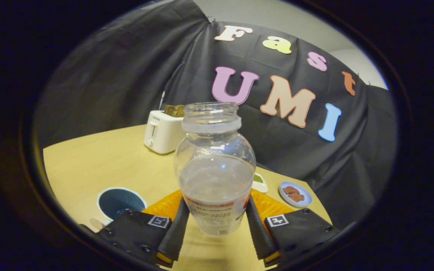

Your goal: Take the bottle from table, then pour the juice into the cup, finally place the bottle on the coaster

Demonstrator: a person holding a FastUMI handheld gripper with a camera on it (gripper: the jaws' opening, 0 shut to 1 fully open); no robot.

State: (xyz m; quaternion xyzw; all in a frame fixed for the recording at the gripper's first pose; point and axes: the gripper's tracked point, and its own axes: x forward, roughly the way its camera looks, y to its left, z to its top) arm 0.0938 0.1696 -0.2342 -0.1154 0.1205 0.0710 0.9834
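The gripper (pixel 214 226) held the bottle (pixel 214 169) between its two fingers (pixel 175 229), each pressed against one side of the labelled lower part; the bottle stood upright, its cap off and its mouth open, about half full of a pale cloudy liquid; whether its base touched the table (pixel 100 162) or hung just above it could not be told. Behind the bottle, and partly hidden by it, lay an orange coaster (pixel 164 205); to the left of the fingers stood a cup (pixel 121 203), white outside and dark blue inside. Farther back on the table sat a white toaster (pixel 162 131) with toast in its slots; to the right, beyond the fingers, were a small white dish (pixel 259 182) with something green and a pale blue plate (pixel 295 194) carrying brown pieces.
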